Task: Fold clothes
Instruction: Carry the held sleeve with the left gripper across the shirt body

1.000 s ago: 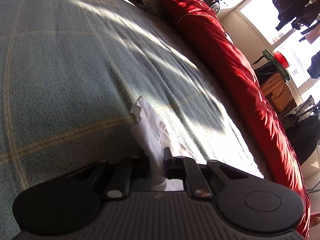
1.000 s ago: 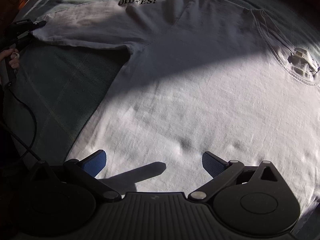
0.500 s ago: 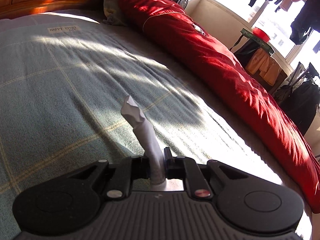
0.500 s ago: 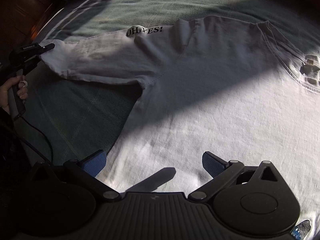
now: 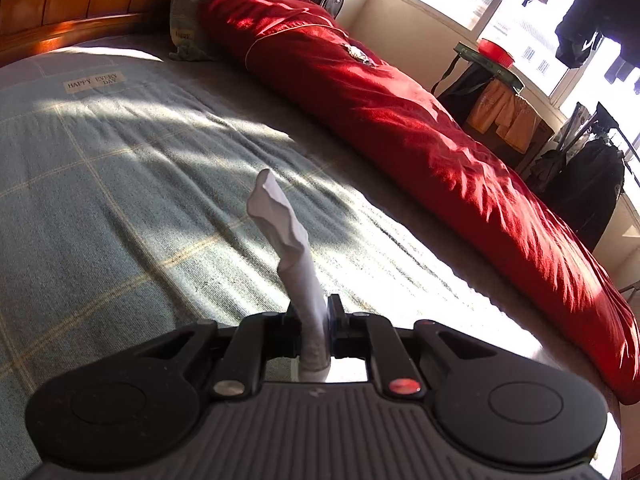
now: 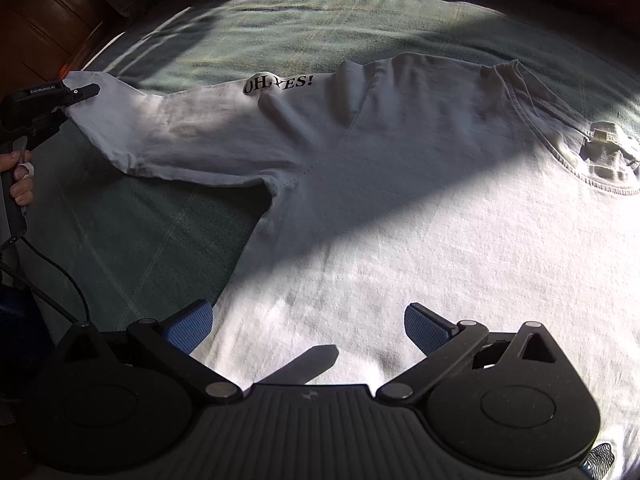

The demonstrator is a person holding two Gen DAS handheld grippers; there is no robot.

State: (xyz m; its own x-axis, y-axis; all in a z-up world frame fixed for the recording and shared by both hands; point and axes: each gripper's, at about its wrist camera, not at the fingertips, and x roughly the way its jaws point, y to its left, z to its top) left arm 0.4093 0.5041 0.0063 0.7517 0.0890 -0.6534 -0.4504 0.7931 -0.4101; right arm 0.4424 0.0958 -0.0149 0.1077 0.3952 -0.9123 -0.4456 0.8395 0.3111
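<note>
A white T-shirt (image 6: 420, 216) with black lettering lies spread on the green checked bedspread (image 6: 132, 240). Its sleeve (image 6: 168, 136) stretches out to the left. My left gripper (image 5: 314, 320) is shut on the sleeve's end, and a pinched tip of white cloth (image 5: 280, 224) sticks up past the fingers. In the right wrist view the left gripper (image 6: 80, 92) shows at the far left, holding the sleeve's edge. My right gripper (image 6: 308, 328) is open and empty, hovering over the shirt's lower body near its side edge.
A long red duvet (image 5: 420, 128) lies along the bed's far side, with a grey pillow (image 5: 208, 4) at the wooden headboard (image 5: 60, 8). Beyond the bed are a stool with clothes (image 5: 504, 108) and hanging garments by the window. A cable (image 6: 52, 276) trails at the left.
My left gripper has lifted and tilted up with the sleeve end, showing more of the room. My right gripper has pulled back and risen, so more of the shirt and bedspread shows.
</note>
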